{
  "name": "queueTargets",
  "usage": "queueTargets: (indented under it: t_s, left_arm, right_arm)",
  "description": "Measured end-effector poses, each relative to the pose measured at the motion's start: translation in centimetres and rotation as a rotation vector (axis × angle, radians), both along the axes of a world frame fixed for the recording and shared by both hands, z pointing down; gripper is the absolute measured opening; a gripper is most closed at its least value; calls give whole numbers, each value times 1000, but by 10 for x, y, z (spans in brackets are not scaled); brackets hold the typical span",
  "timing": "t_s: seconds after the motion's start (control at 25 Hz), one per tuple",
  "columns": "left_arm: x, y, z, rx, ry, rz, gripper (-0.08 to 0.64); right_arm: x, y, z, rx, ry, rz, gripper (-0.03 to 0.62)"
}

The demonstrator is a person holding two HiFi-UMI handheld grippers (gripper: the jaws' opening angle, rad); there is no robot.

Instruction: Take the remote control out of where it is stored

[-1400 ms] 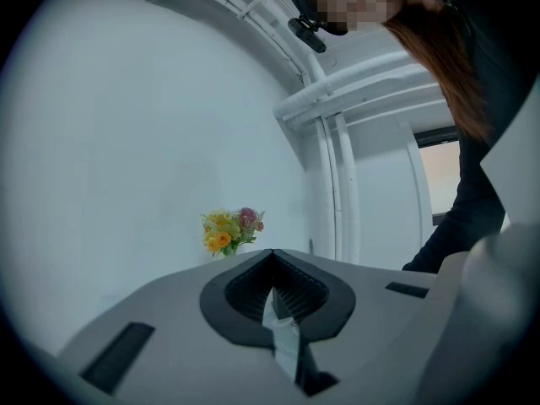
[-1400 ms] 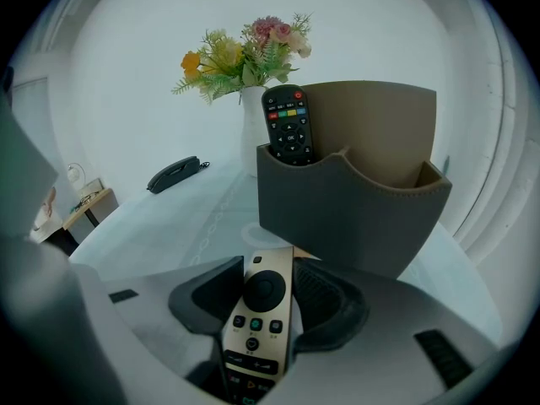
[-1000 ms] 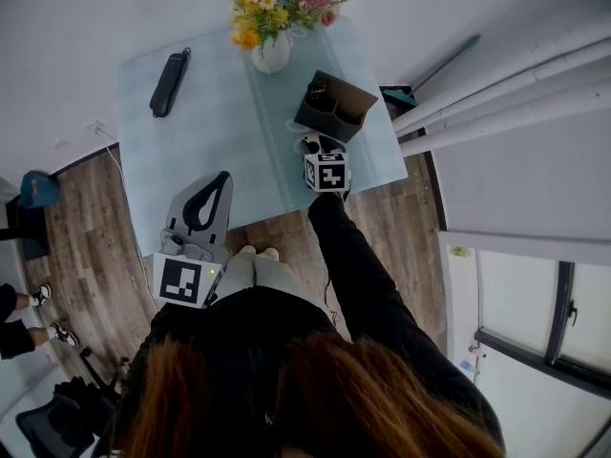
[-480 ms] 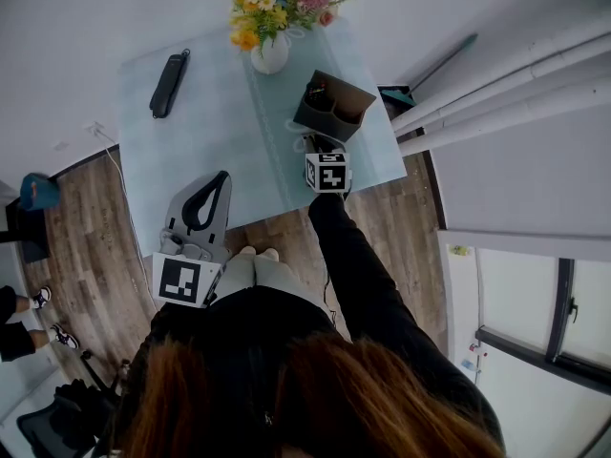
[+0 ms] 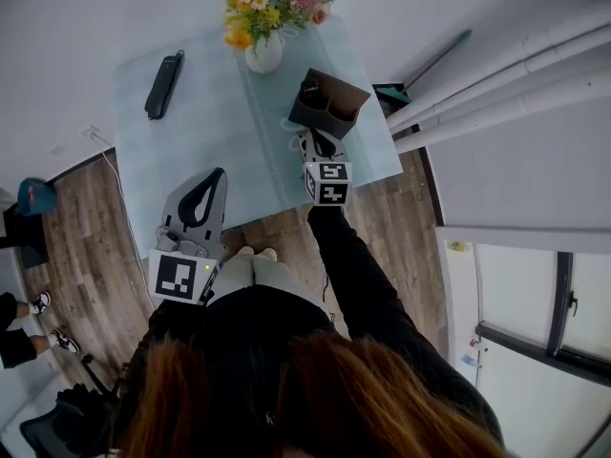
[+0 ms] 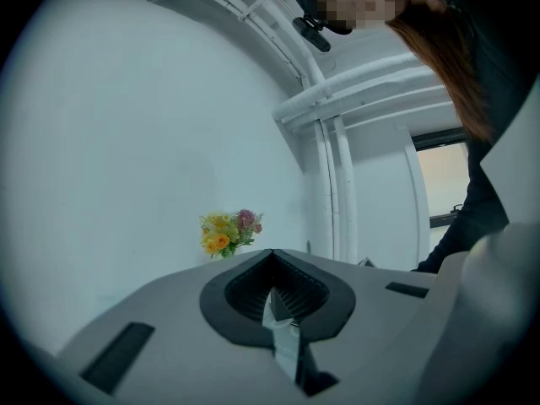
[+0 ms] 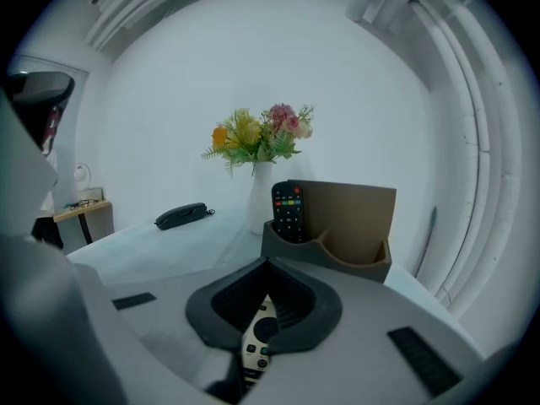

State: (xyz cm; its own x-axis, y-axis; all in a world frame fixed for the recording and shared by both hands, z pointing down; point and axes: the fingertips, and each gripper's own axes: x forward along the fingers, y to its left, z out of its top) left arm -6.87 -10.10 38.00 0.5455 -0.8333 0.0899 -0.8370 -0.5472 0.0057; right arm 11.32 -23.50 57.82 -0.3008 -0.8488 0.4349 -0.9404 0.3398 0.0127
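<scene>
Head cam: high, steeply down on whole counter (image 5: 210,122). Left hand-held gripper (image 5: 221,173) cam: level, by near-left corner. Right hand-held gripper (image 5: 305,138) cam: low, close to holder (image 7: 354,218). All 3 share flowers (image 5: 277,3).

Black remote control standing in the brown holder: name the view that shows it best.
Right gripper view: the black remote control faces the camera, coloured buttons visible, upright in the brown holder's left compartment. Head view shows only its dark top end. Left gripper view misses it.
</scene>
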Motion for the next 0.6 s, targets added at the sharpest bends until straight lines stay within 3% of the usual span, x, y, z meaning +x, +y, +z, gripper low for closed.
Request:
queueTargets:
  t_s: [0.32, 0.6]
  left_arm:
    - [-2, -4, 2, 3, -7, 12, 5]
    - [-1, -7, 3, 5, -13, 26, 5]
  right_arm:
    - [-7, 15, -43, 131, -35, -22, 15]
    - [-17, 29, -72, 175, -66, -25, 15]
